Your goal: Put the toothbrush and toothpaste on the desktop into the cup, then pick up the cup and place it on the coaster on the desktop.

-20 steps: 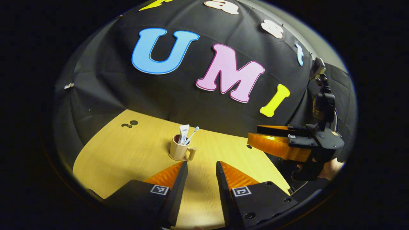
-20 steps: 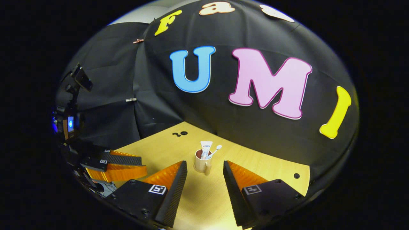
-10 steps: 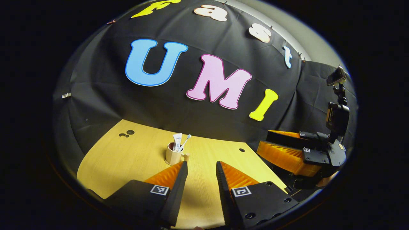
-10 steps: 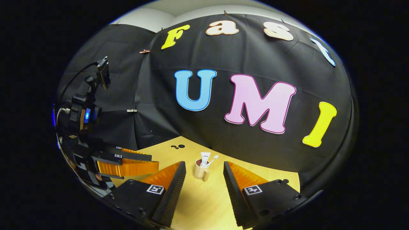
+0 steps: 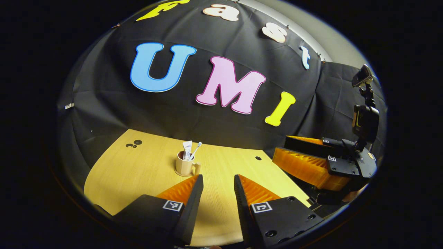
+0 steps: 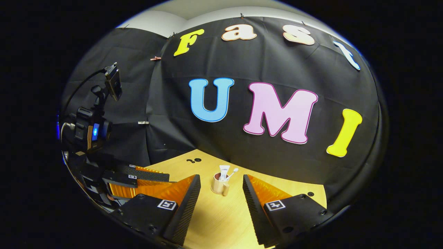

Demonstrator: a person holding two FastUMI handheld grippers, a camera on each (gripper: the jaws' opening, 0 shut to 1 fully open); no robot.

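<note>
1. The left gripper [image 5: 218, 178] has its two fingers apart with nothing between them, held above the near part of the pale wooden desktop [image 5: 138, 169].
2. The right gripper [image 6: 221, 178] is likewise spread, its fingers gripping nothing; in the right gripper view the cup sits farther off, in line with the gap between them.
3. The beige ceramic cup with a side handle [image 5: 184, 167] stands upright on the desktop, well apart from both grippers.
4. A white toothpaste tube [image 5: 187, 148] and a white toothbrush with a pale head [image 5: 196, 149] stand inside the cup, leaning out above its rim.
5. Whether a coaster lies under the cup cannot be told at this distance; a thin paler edge shows at its base.
6. In the left gripper view the right gripper shows at the right edge, off the desktop's side, with a hand [image 5: 353, 195] partly seen beneath it.
7. Small dark round holes [image 5: 134, 143] mark the desktop's far left corner.
</note>
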